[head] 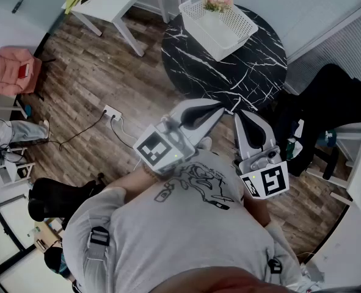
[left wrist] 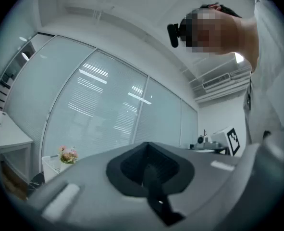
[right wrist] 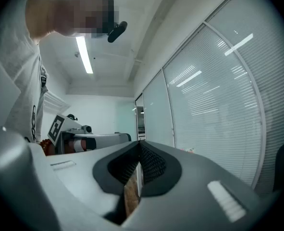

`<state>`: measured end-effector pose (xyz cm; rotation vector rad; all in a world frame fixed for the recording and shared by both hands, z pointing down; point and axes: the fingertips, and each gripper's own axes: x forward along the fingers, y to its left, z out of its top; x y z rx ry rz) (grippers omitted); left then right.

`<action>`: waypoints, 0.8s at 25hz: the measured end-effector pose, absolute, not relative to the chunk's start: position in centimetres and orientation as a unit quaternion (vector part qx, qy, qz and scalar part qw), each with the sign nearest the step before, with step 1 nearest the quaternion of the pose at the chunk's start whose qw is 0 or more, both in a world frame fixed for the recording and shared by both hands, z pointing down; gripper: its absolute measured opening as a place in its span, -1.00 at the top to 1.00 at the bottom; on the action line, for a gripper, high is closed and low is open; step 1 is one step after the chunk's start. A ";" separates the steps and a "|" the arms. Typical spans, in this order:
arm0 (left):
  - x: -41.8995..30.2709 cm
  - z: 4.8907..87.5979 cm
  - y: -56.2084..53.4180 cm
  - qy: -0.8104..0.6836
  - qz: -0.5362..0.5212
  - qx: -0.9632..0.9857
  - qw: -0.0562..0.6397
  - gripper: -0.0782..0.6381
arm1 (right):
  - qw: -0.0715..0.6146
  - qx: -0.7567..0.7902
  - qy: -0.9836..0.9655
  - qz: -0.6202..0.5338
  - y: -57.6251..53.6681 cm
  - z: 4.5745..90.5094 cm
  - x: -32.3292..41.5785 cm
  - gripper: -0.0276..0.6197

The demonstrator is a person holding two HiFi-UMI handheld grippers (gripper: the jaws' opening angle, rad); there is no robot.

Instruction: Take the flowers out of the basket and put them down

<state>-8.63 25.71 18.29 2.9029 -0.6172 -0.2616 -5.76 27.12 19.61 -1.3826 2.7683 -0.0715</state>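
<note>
My left tongs (head: 220, 107) and right tongs (head: 244, 116) are both closed with nothing in them. I hold them in front of my chest, side by side, over the near edge of the round black marble desk (head: 229, 81). In the left gripper view the jaws of the left tongs (left wrist: 147, 163) meet along a dark seam. In the right gripper view the right tongs (right wrist: 138, 165) leave only a thin slit.

The flowers (head: 217, 0), pink, stand in the far corner of the white basket (head: 239, 44). The basket sits on the far side of the desk, well apart from both tongs. From the left tongs I see the flowers (left wrist: 67, 154) low on the left, above the basket's rim (left wrist: 49, 163). A faint pink speck by the blinds in the right gripper view may be them too, but it is too small to tell.
</note>
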 end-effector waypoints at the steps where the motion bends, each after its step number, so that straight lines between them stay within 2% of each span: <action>1: -8.6 18.2 25.7 -0.207 -0.089 0.971 0.079 0.77 | 0.023 -0.447 0.894 -0.023 27.1 19.6 -5.7 0.90; 20: -5.8 19.0 25.8 -0.223 -0.088 0.967 0.082 0.77 | 0.042 -0.437 0.898 -0.030 27.3 20.1 -2.5 0.90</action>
